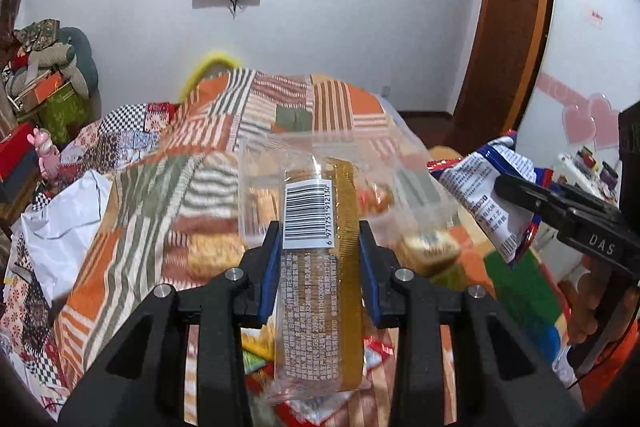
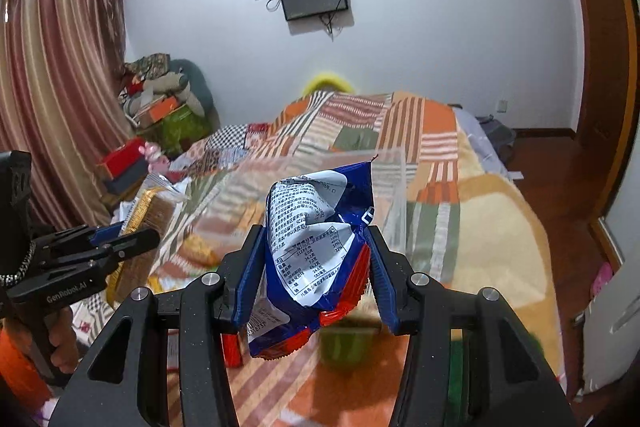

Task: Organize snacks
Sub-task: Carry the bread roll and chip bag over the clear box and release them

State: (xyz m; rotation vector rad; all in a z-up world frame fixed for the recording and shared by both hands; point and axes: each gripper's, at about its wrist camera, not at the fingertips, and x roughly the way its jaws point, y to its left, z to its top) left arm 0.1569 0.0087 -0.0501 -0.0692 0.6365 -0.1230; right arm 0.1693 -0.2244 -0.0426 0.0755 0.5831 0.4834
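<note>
My left gripper [image 1: 319, 259] is shut on a long clear-wrapped biscuit pack [image 1: 316, 227] with a gold edge and a barcode, held up over the bed. My right gripper [image 2: 316, 263] is shut on a crumpled blue, white and red snack bag [image 2: 316, 239]. In the left wrist view the right gripper [image 1: 516, 193] and its bag [image 1: 480, 195] hang at the right. The right wrist view shows the left gripper [image 2: 124, 247] and the biscuit pack [image 2: 150, 207] at the left. A clear plastic box [image 2: 394, 187] lies on the quilt beyond both packs.
A patchwork quilt [image 1: 160, 195] covers the bed. Loose snack packets [image 1: 256, 359], a red packet [image 2: 232, 351] and a blurred green tub [image 2: 346, 343] lie below the grippers. A white plastic bag [image 1: 64, 219] and stacked boxes [image 2: 124, 163] sit left; a wooden door frame [image 1: 504, 27] stands right.
</note>
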